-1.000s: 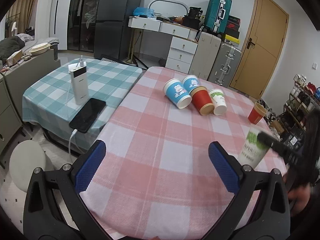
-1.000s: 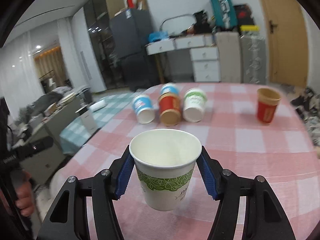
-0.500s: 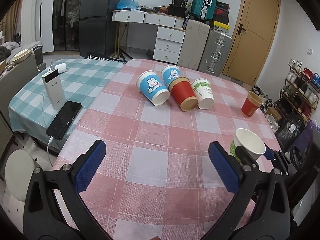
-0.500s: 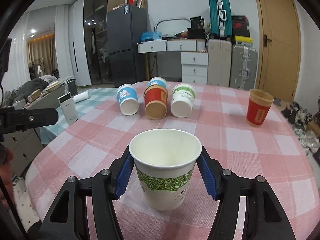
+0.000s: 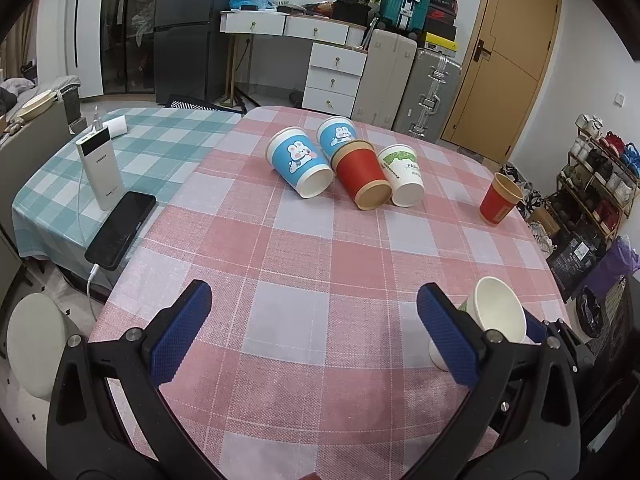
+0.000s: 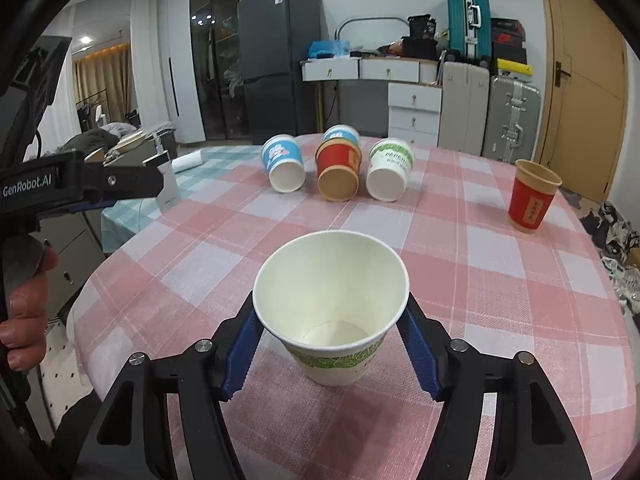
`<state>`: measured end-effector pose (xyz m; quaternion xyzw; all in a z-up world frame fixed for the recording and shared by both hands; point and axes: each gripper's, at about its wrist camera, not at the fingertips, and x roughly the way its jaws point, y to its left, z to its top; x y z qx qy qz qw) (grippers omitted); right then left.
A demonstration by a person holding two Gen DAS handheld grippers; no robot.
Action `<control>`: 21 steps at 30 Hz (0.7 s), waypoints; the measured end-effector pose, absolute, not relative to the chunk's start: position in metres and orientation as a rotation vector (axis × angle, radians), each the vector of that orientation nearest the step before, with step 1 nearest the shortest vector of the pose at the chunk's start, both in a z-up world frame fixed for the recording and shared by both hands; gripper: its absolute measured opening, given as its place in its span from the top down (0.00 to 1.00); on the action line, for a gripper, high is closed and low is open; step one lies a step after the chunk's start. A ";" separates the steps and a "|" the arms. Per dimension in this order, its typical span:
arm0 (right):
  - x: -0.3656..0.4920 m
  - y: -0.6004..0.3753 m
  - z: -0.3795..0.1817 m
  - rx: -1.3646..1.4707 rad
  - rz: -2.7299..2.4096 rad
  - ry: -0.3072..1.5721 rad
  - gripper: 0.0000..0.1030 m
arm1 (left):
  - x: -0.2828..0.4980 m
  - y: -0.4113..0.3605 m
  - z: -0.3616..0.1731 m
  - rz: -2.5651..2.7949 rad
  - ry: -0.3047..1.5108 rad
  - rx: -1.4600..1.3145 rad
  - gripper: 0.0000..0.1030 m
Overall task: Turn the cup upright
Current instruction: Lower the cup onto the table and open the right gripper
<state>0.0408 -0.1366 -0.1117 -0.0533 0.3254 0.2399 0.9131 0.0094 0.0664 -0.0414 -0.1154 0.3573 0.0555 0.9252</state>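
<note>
A white paper cup with a green band [image 6: 336, 316] stands upright, mouth up, on the pink checked tablecloth [image 6: 480, 264]. My right gripper [image 6: 330, 350] is shut on its sides; the cup also shows at the right in the left wrist view [image 5: 496, 314]. My left gripper [image 5: 312, 332] is open and empty above the near part of the table. Several cups lie on their sides at the far end: two blue [image 5: 298, 162], one red-brown [image 5: 362, 178], one white-green [image 5: 402, 174].
A red cup [image 5: 498, 200] stands upright near the table's right edge. A second table with a teal checked cloth [image 5: 160, 140] at the left holds a power bank [image 5: 100, 168] and a phone [image 5: 122, 230]. A round stool [image 5: 36, 348] stands at lower left.
My right gripper has lowered the green-banded cup onto the tablecloth and tipped the view downward. My left gripper has drifted a little; its jaws stay open.
</note>
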 end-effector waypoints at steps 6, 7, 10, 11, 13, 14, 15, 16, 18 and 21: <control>0.022 -0.141 -0.105 -0.130 0.527 0.651 0.05 | 0.004 0.063 -0.038 0.106 0.738 -0.237 0.00; 0.019 -0.144 -0.103 -0.126 0.531 0.648 0.05 | 0.002 0.062 -0.036 0.102 0.735 -0.233 0.00; 0.009 -0.158 -0.090 -0.076 0.531 0.614 0.05 | -0.001 0.056 -0.032 0.097 0.722 -0.209 0.00; 0.006 -0.164 -0.084 -0.053 0.536 0.602 0.04 | -0.002 0.054 -0.031 0.093 0.721 -0.206 0.00; 0.000 -0.176 -0.070 -0.004 0.546 0.568 0.02 | -0.004 0.050 -0.029 0.084 0.719 -0.205 0.00; -0.003 -0.181 -0.063 0.015 0.546 0.551 0.00 | -0.005 0.047 -0.028 0.080 0.718 -0.203 0.00; -0.005 -0.186 -0.055 0.033 0.544 0.536 0.00 | -0.006 0.044 -0.026 0.073 0.719 -0.200 0.01; -0.007 -0.192 -0.048 0.052 0.537 0.523 0.00 | -0.007 0.041 -0.025 0.066 0.719 -0.194 0.00; -0.010 -0.200 -0.037 0.086 0.529 0.506 0.00 | -0.010 0.035 -0.022 0.055 0.715 -0.183 0.00; -0.017 -0.211 -0.025 0.133 0.516 0.484 0.00 | -0.014 0.028 -0.016 0.041 0.704 -0.169 0.00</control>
